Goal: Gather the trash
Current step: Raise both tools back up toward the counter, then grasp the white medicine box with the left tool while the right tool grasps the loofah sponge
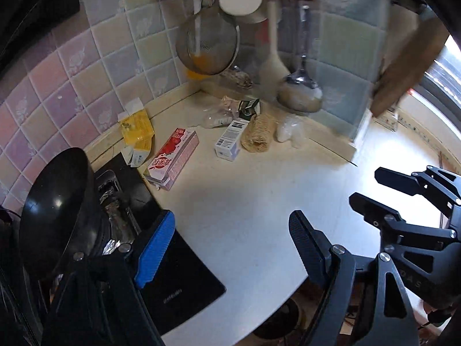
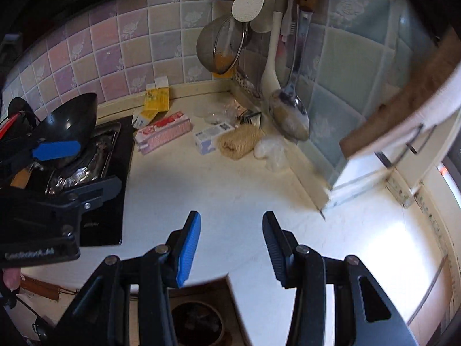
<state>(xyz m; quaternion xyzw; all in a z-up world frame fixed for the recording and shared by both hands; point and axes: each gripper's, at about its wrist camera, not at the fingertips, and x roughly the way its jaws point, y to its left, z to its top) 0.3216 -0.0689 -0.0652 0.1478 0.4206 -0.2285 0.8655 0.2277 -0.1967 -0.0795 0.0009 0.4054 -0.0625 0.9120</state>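
Both grippers, left (image 1: 230,248) and right (image 2: 232,248), hover with fingers spread and empty, the trash boxes (image 1: 173,158) piled in the tabletop (image 1: 245,201) corner, so reaching in could easily bump that hanging ladle (image 1: 299,92).

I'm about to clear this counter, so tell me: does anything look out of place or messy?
Yes. Empty cartons lie toppled in the corner: a yellow box with its flap open, a pink carton and a white box on their sides, among crumpled plastic. Both grippers are open and empty.
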